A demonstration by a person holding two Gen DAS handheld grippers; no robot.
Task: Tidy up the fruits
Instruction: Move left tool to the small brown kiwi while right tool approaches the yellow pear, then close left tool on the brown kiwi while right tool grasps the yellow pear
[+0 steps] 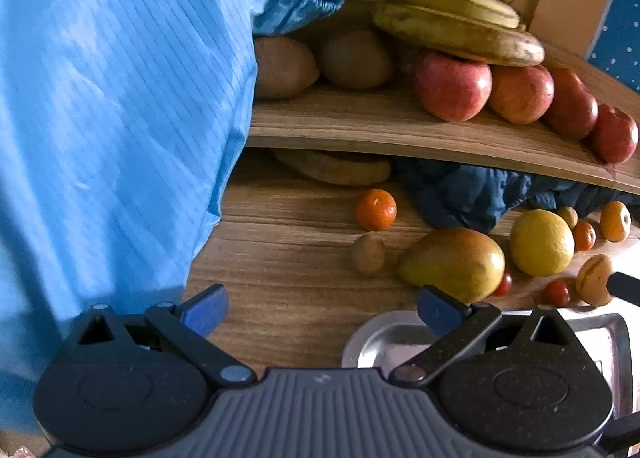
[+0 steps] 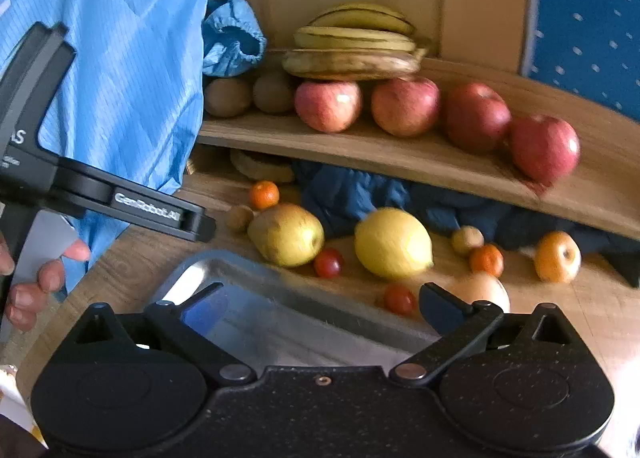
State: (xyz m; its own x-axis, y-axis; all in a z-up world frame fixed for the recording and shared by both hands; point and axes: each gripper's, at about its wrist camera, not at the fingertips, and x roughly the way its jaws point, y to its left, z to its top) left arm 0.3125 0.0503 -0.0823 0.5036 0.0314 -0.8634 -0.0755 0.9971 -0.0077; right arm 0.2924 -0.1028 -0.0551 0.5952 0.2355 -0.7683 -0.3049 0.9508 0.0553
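A: While both tools hover empty, the left gripper has fingers spread; the right gripper likewise, above the metal tray.

B: Loose fruit lies on the table beyond; judged next: close on the mango, then the lemon.

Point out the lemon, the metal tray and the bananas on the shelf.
lemon (image 2: 392, 244): right wrist view, middle of its rind.
metal tray (image 2: 188, 272): right wrist view, far left rim.
bananas (image 1: 452, 23): left wrist view, middle of the bunch.
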